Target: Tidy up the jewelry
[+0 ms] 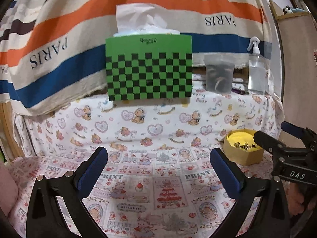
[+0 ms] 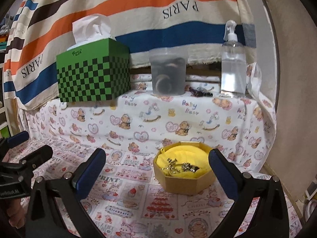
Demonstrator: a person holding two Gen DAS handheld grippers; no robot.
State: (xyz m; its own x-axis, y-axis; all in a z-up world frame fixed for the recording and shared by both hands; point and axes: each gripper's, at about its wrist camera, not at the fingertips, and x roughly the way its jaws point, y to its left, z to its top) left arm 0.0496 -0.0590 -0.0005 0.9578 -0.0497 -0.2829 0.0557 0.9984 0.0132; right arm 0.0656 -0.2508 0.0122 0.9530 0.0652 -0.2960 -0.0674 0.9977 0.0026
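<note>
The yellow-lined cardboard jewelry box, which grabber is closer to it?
Right. The right gripper is open just in front of the yellow-lined cardboard jewelry box, with its right finger beside the box. The left gripper is open farther off to the box's left, over the printed cloth.

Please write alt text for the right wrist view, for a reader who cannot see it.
An open hand-held gripper faces an octagonal box holding gold jewelry on yellow cloth. Behind stand a green checkered tissue box, a translucent cup and a spray bottle.
</note>
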